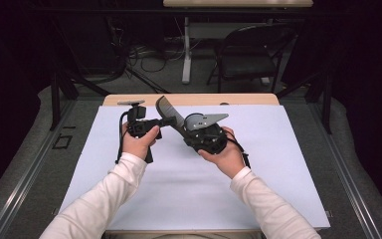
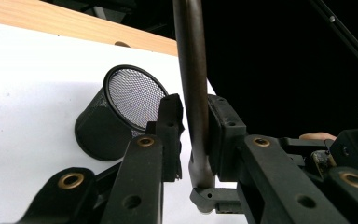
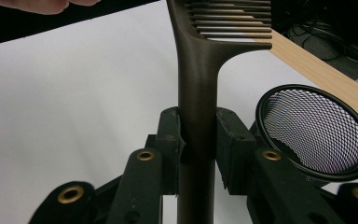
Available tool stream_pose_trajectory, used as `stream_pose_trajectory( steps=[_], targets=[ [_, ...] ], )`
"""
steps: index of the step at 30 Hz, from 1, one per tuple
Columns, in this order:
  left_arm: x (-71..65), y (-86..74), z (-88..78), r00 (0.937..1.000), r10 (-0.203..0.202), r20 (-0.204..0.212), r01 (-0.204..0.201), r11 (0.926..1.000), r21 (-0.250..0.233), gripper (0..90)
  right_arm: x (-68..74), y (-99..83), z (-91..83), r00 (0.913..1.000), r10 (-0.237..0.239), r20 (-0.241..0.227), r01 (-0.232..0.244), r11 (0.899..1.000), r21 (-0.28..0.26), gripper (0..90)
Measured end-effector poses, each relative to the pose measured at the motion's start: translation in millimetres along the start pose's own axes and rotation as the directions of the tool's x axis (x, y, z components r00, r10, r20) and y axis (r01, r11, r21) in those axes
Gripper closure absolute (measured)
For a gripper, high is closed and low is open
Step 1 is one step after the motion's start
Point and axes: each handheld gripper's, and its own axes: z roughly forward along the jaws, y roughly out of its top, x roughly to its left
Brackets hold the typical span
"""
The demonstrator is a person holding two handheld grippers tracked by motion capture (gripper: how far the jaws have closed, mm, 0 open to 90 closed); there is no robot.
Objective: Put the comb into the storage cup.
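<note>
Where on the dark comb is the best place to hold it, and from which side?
Grip the comb on its plain narrow handle, below the teeth. Come across the handle from its two flat sides, as the right hand-held gripper does. The handle is smooth and slim, so pads seat flat; the teeth would probably bend or slip.

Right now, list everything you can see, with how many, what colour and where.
Dark brown plastic comb: one, held above the sheet between both grippers.
Black wire-mesh cup: one, lying on its side on the sheet.
White sheet: one, covering the table.
Light wooden table: one, edge showing beyond the sheet.
Black folding chair: one, on the floor behind the table.
Left gripper: black, around the comb's handle; whether both pads press is unclear.
Right gripper: black, shut on the comb's handle.
White sleeves: two, bottom of the high view.
</note>
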Motion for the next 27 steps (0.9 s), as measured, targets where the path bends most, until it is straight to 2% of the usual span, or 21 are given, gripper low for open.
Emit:
stream_pose_trajectory(
  steps=[13, 18, 27],
  targets=[
    [-1.2, -0.5, 0.7, 0.9997, -0.024, 0.003, 0.024, 0.9997, -0.003, 80.5, -0.5, -0.3, 0.1, 1.0, 0.003, 0.0, -0.003, 1.0, 0.0, 72.8],
    [-0.7, 0.2, 0.1, 0.9975, -0.068, 0.021, 0.068, 0.9977, 0.005, 82.4, -0.4, -0.6, 0.1, 1.0, 0.002, -0.002, -0.002, 1.0, -0.001, 72.8],
    [1.0, 0.6, -0.2, 0.9934, -0.11, 0.032, 0.11, 0.9939, 0.004, 83.3, -0.4, -0.4, -0.1, 1.0, 0.003, -0.003, -0.003, 1.0, -0.005, 72.8]
  ],
)
